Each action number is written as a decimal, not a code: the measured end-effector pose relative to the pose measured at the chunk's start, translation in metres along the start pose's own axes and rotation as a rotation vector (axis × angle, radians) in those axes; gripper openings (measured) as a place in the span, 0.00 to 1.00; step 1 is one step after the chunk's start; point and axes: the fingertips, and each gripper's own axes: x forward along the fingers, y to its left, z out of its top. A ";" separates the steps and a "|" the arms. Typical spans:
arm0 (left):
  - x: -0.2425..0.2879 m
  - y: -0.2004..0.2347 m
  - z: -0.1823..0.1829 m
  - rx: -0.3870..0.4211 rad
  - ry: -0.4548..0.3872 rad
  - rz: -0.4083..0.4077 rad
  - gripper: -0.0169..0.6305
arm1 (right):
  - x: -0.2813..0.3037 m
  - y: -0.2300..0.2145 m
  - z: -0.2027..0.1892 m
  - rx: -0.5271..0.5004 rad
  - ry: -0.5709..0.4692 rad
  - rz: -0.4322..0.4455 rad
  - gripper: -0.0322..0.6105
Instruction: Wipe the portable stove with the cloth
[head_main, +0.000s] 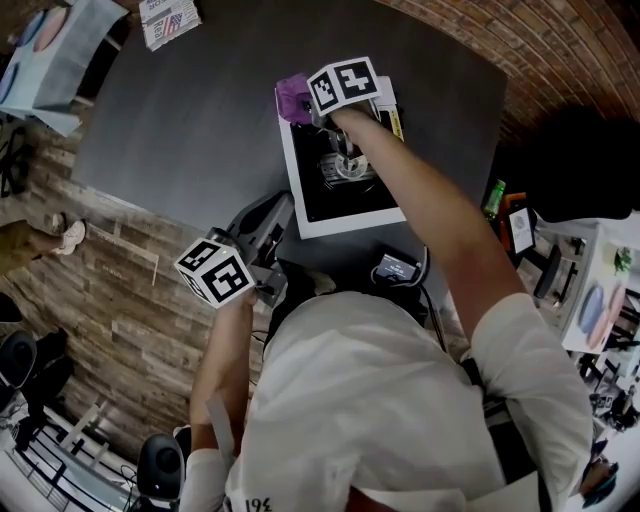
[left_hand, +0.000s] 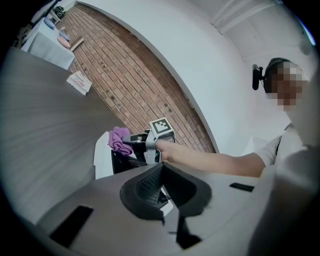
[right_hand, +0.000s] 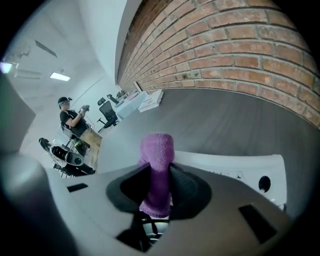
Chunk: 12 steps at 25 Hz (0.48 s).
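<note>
Pinching cloth (right_hand: 156, 155) in right gripper (right_hand: 156, 192) at 11 o'clock corner of stove (head_main: 292, 175); left gripper (left_hand: 161, 182) closed, empty, at 7. Press flat, sweep overlapping strokes toward 5, skirting burner (head_main: 345, 168)

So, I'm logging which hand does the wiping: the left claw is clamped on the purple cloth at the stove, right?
Not the left. The right claw is the one clamped on the purple cloth at the stove, as the right gripper view shows. The left claw is shut on nothing.

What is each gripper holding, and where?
The right gripper pinches the purple cloth across a bunched fold, one end poking past the jaws. The left gripper is shut on nothing.
</note>
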 end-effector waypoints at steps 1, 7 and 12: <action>0.001 -0.001 -0.001 0.005 0.005 -0.004 0.03 | -0.002 -0.002 -0.001 -0.017 0.008 -0.008 0.21; 0.009 -0.006 -0.002 0.011 0.021 -0.018 0.03 | -0.013 -0.021 -0.009 -0.051 0.047 -0.041 0.22; 0.016 -0.009 -0.006 0.019 0.037 -0.028 0.03 | -0.024 -0.039 -0.014 -0.053 0.061 -0.064 0.22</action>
